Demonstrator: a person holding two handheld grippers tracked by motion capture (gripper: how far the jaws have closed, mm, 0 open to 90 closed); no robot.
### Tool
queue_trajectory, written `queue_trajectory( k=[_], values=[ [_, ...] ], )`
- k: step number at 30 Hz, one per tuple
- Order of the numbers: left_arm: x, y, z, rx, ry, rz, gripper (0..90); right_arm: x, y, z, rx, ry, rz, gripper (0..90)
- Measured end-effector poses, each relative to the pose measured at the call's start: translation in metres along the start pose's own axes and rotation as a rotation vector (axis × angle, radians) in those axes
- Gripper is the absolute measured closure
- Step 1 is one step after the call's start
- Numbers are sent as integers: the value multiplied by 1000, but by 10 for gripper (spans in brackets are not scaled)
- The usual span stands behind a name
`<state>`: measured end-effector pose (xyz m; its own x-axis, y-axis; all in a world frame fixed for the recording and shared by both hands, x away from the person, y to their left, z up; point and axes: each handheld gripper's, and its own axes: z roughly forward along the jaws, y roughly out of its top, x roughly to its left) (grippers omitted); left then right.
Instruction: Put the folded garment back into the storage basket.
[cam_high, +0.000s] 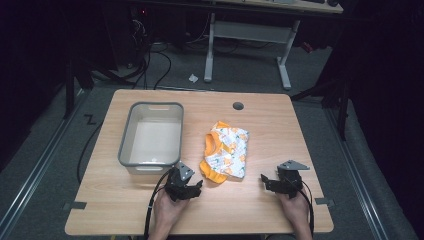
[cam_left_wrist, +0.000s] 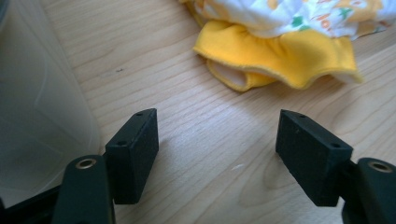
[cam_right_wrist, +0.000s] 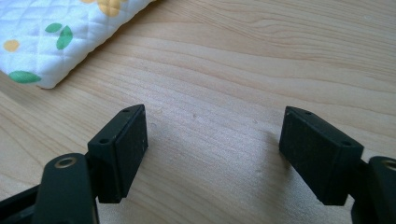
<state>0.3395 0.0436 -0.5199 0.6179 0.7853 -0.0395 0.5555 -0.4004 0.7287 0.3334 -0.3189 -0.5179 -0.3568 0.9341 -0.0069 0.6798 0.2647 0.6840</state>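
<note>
A wooden tabletop (cam_high: 280, 130) carries a grey plastic bin (cam_high: 151, 138), empty, at its left, and just to the bin's right a small folded garment (cam_high: 226, 151), white and quilted with orange and green prints and a yellow hem, lying flat near the middle. By the look of it the work has not begun: the garment lies untouched on the wood and the bin holds nothing, so any picking up and placing is left to do. The person's forearms come in from the near edge, each hand holding a tool low over the wood. The left gripper (cam_high: 186, 186) sits between the bin's near corner and the garment's yellow hem, jaws spread wide and empty, angled toward the hem (cam_left_wrist: 280, 60). The right gripper (cam_high: 278, 181) rests well right of the garment, jaws likewise wide apart and holding nothing, the garment's white corner (cam_right_wrist: 56, 42) ahead to its left.
</note>
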Motion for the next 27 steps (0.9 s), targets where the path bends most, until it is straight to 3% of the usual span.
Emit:
queue_trajectory(
  k=[7, 27],
  values=[
    [-7, 9, -6, -25, -25, 12, 308, 0, 0, 0, 0, 0, -1, 237],
    [-14, 30, -11, -39, -90, 23, 329, 0, 0, 0, 0, 0, -1, 236]
  ],
)
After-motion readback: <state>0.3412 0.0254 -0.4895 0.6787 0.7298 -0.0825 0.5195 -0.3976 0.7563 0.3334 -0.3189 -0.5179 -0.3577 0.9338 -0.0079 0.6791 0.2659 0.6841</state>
